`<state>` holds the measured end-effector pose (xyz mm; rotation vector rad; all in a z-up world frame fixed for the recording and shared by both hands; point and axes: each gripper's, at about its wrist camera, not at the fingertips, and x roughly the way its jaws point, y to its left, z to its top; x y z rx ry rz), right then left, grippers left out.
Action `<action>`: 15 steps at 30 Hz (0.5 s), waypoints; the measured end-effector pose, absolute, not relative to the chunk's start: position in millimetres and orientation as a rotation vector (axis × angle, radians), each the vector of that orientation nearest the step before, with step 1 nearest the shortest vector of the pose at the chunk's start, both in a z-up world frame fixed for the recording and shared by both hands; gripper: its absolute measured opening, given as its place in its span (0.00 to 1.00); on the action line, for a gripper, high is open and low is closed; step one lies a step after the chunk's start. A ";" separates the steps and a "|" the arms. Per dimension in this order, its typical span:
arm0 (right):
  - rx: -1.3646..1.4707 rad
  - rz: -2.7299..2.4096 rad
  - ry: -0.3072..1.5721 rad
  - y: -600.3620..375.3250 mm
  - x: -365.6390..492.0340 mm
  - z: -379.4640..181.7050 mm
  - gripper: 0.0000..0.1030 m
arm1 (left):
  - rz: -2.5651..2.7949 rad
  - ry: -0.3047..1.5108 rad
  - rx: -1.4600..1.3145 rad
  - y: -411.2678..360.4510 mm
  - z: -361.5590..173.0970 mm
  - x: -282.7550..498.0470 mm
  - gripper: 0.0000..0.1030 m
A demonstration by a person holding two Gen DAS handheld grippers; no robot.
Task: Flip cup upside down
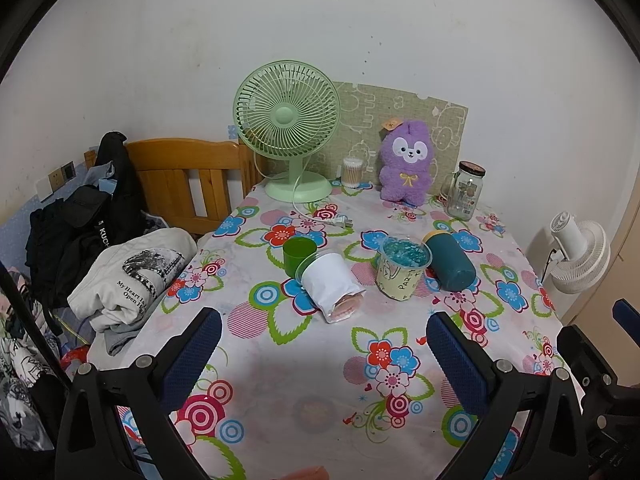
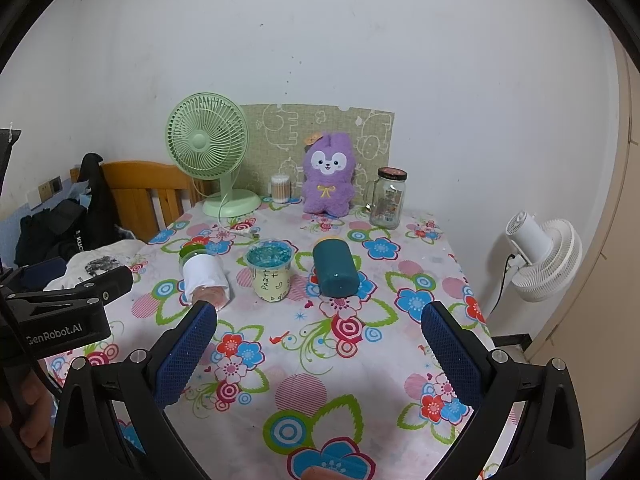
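Both tongs spread, empty. Green cup (image 1: 299,251) upright, ahead of your left gripper (image 1: 324,344), slightly left, behind toppled white-wrapped cup (image 1: 330,282). Left nearer.

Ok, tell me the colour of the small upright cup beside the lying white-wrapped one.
Green cup, clearest in the left wrist view.

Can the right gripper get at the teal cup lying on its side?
Probably yes: the right gripper is open, and only bare tablecloth lies between it and the teal cup.
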<state>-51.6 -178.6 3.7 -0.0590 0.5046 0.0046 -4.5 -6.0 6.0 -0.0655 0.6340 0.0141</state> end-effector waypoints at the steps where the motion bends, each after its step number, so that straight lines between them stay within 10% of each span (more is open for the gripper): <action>1: -0.059 0.004 0.506 -178.7 -51.3 3.9 1.00 | 0.013 0.635 -0.065 -6.0 6.2 -4.7 1.00; 15: -0.058 0.008 0.515 -177.3 -51.1 2.0 1.00 | 0.016 0.636 -0.068 -7.1 7.2 -6.5 1.00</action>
